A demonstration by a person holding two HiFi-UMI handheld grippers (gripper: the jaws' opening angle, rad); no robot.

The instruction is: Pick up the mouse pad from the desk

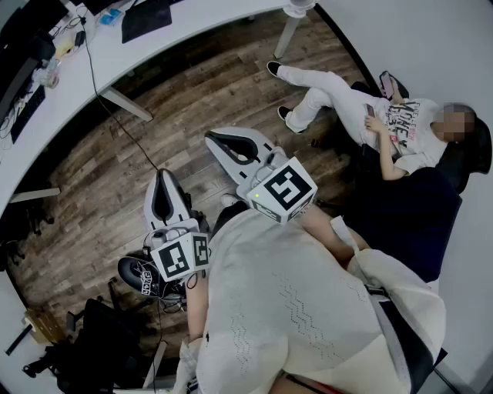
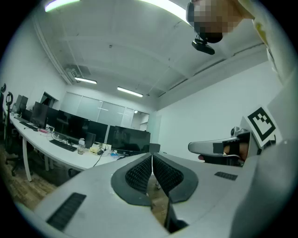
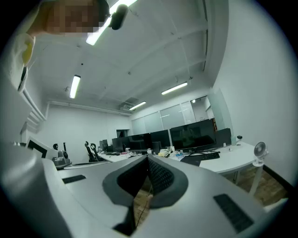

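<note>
Over the floor, well apart from the desk [image 1: 192,19], your left gripper [image 1: 162,185] and right gripper [image 1: 219,141] hang empty, jaws together; arrive unopened and you'll likely just shove the dark sheet there that looks like the mouse pad [image 1: 146,17].

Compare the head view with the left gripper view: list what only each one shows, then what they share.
Head view only: a person reclining in a chair, and the marker cube on the left gripper. Left gripper view only: the ceiling lights and a black camera overhead. Both: the white desk, plus the left claw and right claw, both shut and empty.
</note>
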